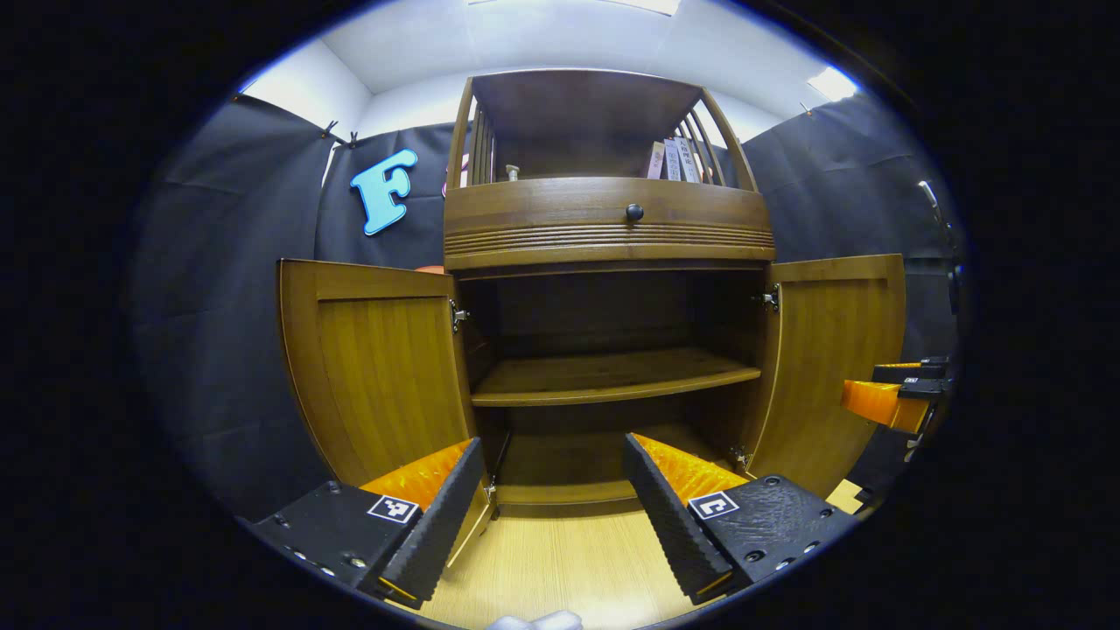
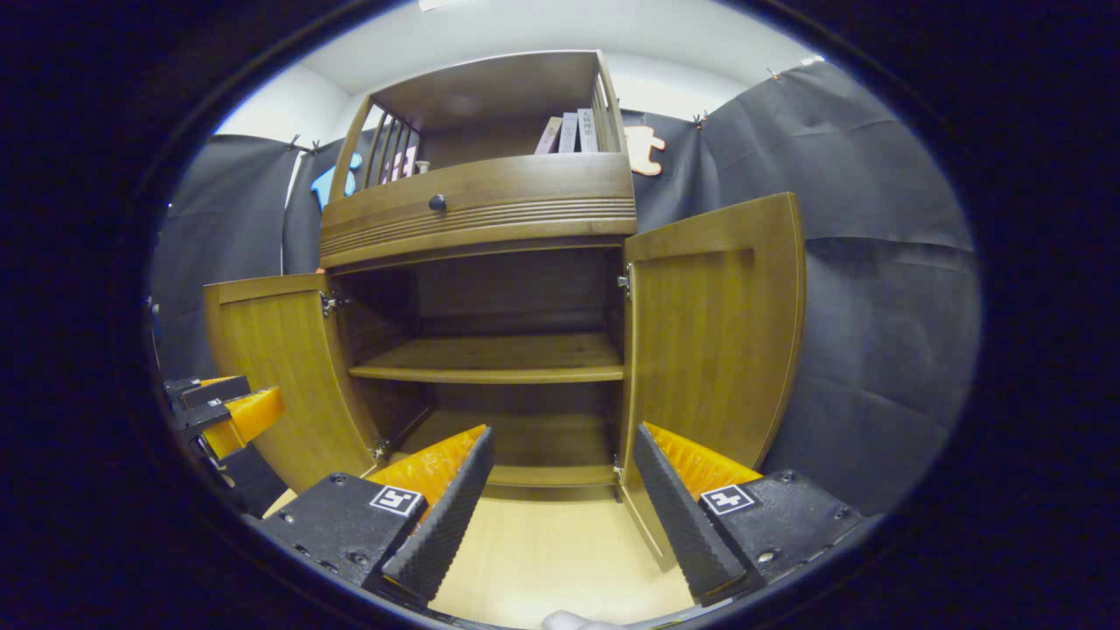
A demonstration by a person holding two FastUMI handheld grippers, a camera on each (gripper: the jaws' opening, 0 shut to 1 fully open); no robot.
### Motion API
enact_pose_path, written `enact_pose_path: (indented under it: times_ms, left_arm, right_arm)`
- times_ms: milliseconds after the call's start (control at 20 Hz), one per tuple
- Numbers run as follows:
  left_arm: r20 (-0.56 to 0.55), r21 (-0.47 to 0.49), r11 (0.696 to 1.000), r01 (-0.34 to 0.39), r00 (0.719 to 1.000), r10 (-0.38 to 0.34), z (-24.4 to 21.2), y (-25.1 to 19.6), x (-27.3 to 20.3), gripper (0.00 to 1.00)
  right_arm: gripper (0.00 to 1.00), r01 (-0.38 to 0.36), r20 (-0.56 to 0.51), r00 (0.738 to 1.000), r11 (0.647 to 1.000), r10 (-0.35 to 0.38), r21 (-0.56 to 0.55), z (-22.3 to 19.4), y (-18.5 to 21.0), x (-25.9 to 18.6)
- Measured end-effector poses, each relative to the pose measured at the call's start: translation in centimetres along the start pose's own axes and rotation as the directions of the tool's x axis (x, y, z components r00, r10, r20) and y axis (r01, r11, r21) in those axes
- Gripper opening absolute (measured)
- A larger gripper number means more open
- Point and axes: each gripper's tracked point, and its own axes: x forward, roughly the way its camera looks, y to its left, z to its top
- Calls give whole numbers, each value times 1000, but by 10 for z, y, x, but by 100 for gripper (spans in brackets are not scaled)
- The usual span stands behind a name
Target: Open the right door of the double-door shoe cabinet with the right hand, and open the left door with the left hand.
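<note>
Both spread, empty: left gripper (image 1: 553, 477), right gripper (image 2: 564, 468); brown wooden shoe cabinet (image 1: 608, 223), left door (image 1: 376, 376), right door (image 2: 713, 328) swung wide; books (image 1: 674, 160) above.

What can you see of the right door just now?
The right door is a brown wooden panel with a recessed centre and a curved outer edge. It stands swung wide open, upright, hung on metal hinges at the cabinet side. Its inner face shows, with vertical grain. Nothing touches it: the right gripper is open and held back from it, above the pale floor.
</note>
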Motion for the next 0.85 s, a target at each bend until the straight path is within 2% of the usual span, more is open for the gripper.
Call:
enact_pose_path:
  times_ms: [50,150,200,250,400,450,550,600,650,700,850]
  left_arm:
    - [1,-4,1000,1,1000,-1,0,0,0,100]
    - [2,-6,1000,0,1000,0,1,5,2,100]
    - [1,-8,1000,2,1000,-2,2,3,1,96]
    - [2,-10,1000,4,1000,-4,2,4,0,100]
    - [8,-12,1000,10,1000,-10,3,6,0,100]
    - [7,-13,1000,11,1000,-11,3,8,0,96]
    - [6,-16,1000,11,1000,-11,2,10,-1,100]
    - [5,-17,1000,11,1000,-11,3,12,-1,96]
    - [5,-16,1000,10,1000,-10,3,13,-2,100]
    - [4,-15,1000,9,1000,-9,3,16,-2,96]
    - [2,-11,1000,7,1000,-7,2,20,-4,96]
  right_arm:
    - [100,-1,2,1000,1000,1,0,1,2,0]
    - [100,-1,3,1000,1000,1,-1,2,5,0]
    - [100,-2,3,1000,1000,2,1,1,6,-1]
    - [100,-2,2,1000,1000,2,1,1,8,-1]
    - [100,1,0,1000,1000,-1,-2,0,11,-2]
    - [100,2,0,1000,1000,-2,-2,0,11,-3]
    - [100,4,2,1000,1000,-4,0,0,14,-4]
    - [100,5,3,1000,1000,-5,0,0,15,-4]
    - [100,6,3,1000,1000,-6,-1,-1,16,-5]
    - [100,8,4,1000,1000,-8,-2,0,17,-6]
    - [100,12,7,1000,1000,-12,-2,-1,18,-7]
